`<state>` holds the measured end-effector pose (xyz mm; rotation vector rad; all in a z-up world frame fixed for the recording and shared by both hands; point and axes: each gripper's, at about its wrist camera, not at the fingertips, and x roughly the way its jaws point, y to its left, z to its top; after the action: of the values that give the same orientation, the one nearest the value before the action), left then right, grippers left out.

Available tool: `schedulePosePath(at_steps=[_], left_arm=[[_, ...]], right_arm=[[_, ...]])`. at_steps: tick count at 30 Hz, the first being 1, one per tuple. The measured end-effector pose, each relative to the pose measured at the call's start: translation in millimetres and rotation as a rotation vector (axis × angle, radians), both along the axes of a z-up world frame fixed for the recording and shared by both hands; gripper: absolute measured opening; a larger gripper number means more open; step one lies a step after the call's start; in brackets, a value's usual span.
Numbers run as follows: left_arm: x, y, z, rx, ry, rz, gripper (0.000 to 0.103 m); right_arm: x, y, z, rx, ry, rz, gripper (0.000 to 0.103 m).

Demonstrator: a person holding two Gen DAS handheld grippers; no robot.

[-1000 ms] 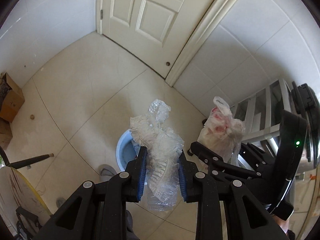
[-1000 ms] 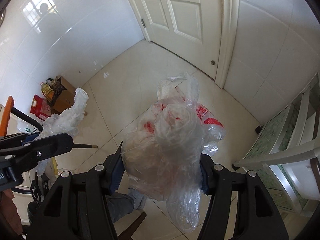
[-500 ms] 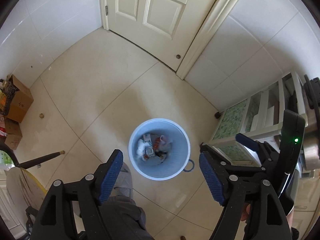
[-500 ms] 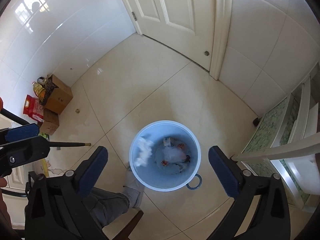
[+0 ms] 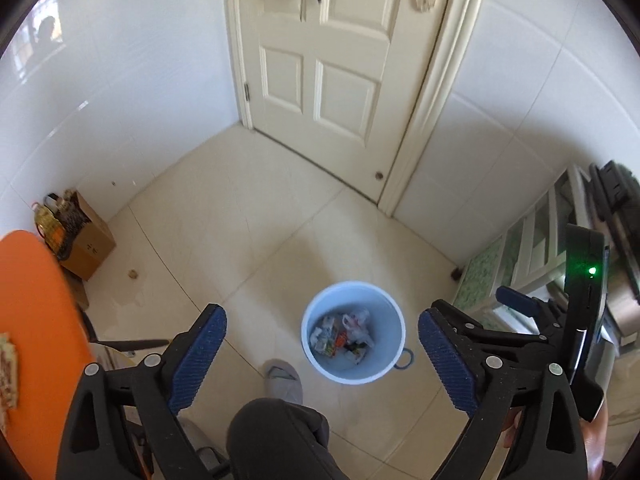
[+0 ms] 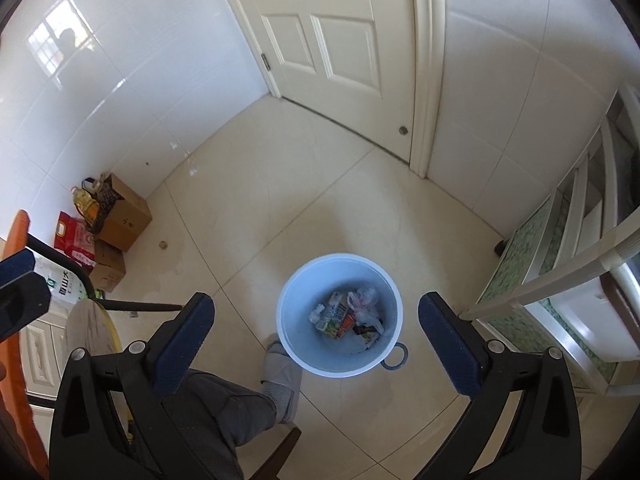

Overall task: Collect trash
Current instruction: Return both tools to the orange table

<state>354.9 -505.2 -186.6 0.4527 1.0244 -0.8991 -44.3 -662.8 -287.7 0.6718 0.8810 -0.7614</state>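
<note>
A pale blue round bin (image 6: 340, 314) stands upright on the cream tiled floor (image 6: 280, 184), in the lower middle of both frames, with a small ring handle at its lower right rim. Trash (image 6: 348, 314) lies loose at its bottom: crumpled white and clear plastic bags at the right, a small printed carton and an orange wrapper at the centre, and white scraps at the left.

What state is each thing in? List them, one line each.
Left gripper: jaws opening, nothing between them.
Right gripper: open wide, empty.
Blue bin: upright on the floor, uncovered, trash at the bottom.
Plastic bags: lying crumpled inside the bin.
Carton: lying inside the bin.
Door: shut.
Cardboard box: open at the top, items sticking out.
</note>
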Motion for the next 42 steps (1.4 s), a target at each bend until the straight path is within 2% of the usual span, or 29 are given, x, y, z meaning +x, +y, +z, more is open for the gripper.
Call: schedulePosePath(at_steps=[9,15,21,25,31,32,37,42], left_arm=[[-38.4,109.2,89.3,-0.199,-0.146,0.114,0.101],[-56.6,200.4,123.1,-0.283,-0.195,0.213,0.102],[-77.5,301.0,156.5,-0.342,-0.270,0.348,0.102],[-100.4,363.6,169.6,-0.353,-0.322,0.444,0.102],[-137.2,435.3,181.0,-0.362,-0.405,0.592,0.102],[-143.4,437.1,178.8,-0.362,-0.414,0.613,0.102],[-177.0,498.2,178.1,-0.368,-0.453,0.729,0.102],[-201.0,531.7,168.6,-0.371,-0.468,0.819,0.102]], right_arm=[[10.0,62.4,100.9,-0.142,-0.127,0.050,0.103],[32.5,121.0,159.8,-0.230,-0.211,0.137,0.103],[64.4,184.9,205.5,-0.291,-0.296,0.256,0.103],[87.6,229.3,224.0,-0.316,-0.346,0.346,0.103],[122.5,290.1,246.3,-0.348,-0.404,0.487,0.103],[125.3,297.8,247.7,-0.351,-0.411,0.504,0.103],[144.4,339.5,261.3,-0.369,-0.457,0.593,0.103],[159.0,373.9,275.4,-0.394,-0.496,0.675,0.103]])
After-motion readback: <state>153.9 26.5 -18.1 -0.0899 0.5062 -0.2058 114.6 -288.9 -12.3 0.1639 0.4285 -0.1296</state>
